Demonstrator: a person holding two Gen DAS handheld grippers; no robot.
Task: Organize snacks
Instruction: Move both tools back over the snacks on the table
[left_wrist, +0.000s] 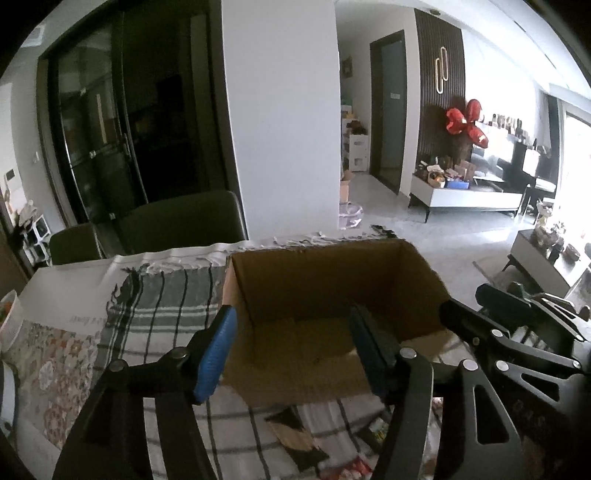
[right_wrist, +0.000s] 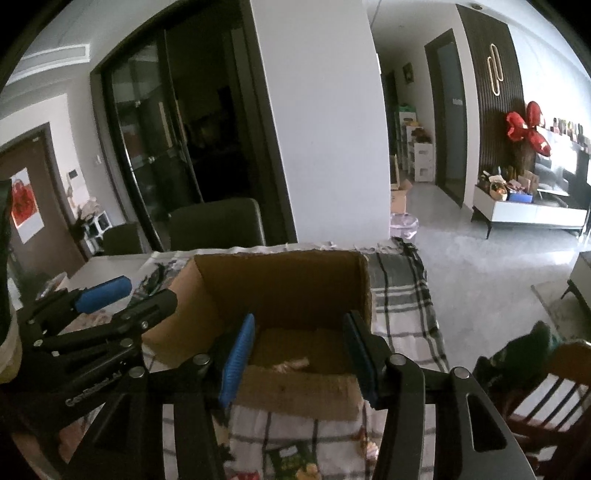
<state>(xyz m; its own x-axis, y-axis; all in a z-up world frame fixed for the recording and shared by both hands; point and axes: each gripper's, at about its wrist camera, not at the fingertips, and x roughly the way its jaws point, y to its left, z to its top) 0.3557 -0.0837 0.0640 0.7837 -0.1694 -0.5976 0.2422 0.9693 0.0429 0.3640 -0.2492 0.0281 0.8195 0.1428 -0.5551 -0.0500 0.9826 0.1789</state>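
A white pillar (left_wrist: 284, 122) stands behind the surface (left_wrist: 66, 273), which is covered by a plaid cloth (left_wrist: 166, 306). Dark glass doors (left_wrist: 99, 133) lie left of the pillar, with two dark chairs (left_wrist: 184, 218) in front. The floor (left_wrist: 424, 236) is pale grey. A white low cabinet (left_wrist: 469, 199) stands against a dark slatted wall (left_wrist: 439, 66) bearing red balloons (left_wrist: 465, 122). Daylight enters from the right.

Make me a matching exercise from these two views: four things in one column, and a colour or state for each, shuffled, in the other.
1. cardboard box
2. left gripper
3. balloons
4. tablecloth

A. checked
B. open-topped, brown
C. red
D. jaws apart, nothing between them

Pairs: 1-B, 2-D, 3-C, 4-A
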